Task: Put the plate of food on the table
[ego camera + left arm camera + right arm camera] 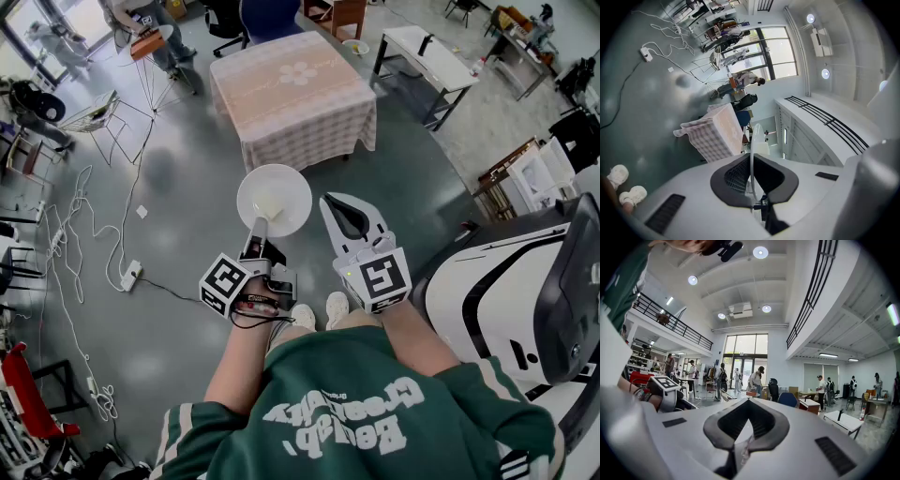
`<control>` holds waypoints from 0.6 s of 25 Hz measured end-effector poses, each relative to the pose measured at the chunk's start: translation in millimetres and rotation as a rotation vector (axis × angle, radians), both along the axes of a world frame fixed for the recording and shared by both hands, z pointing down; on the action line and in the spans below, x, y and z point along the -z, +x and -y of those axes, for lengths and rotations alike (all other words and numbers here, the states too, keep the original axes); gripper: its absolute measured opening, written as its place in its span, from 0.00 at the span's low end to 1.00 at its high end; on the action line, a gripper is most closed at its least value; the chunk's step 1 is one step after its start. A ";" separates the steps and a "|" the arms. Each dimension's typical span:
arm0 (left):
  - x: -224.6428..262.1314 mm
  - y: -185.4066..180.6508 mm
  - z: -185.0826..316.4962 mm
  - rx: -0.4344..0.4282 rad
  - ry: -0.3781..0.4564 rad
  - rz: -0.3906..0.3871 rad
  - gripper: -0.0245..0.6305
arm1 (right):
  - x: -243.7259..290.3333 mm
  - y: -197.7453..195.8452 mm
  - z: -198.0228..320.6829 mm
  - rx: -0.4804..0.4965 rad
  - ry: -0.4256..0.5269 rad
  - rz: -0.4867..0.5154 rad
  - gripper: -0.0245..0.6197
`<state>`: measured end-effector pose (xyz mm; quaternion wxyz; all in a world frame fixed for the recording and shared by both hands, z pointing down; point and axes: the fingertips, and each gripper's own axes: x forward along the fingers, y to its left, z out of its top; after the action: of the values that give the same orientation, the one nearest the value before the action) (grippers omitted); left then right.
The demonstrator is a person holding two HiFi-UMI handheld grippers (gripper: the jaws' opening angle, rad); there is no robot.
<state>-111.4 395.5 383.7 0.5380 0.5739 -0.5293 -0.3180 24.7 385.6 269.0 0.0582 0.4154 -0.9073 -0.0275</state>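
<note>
The left gripper's (257,232) fingers (736,176) stand narrow, clamped on the near rim of the white plate (274,197). The plate is held level above the floor (187,206) and reaches away toward the far table (292,89); being round, it has no long axis. The right gripper (345,217), just right of the plate, has its fingers together on nothing. Open floor lies between the plate and the table. Cables (84,234) trail on the left, and a white machine (506,291) crowds the near right. The sweatshirt (356,412) print is unreadable.

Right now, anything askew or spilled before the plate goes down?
Nothing spilled. The left gripper pinches the plate by its near rim, over floor short of the table. Loose cables and a power strip sprawl across the floor to the left.
</note>
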 end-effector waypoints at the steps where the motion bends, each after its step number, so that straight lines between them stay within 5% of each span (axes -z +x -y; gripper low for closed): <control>1: 0.3 0.9 -0.5 0.000 0.002 -0.001 0.07 | -0.2 0.5 -0.6 0.003 -0.002 0.002 0.06; 15: -0.5 17.9 4.4 0.002 -0.002 -0.025 0.07 | 1.4 9.6 1.3 0.047 0.034 0.011 0.06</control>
<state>-93.5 391.1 384.2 0.5450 0.5688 -0.5233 -0.3251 34.3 384.2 267.5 0.0455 0.3950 -0.9166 -0.0422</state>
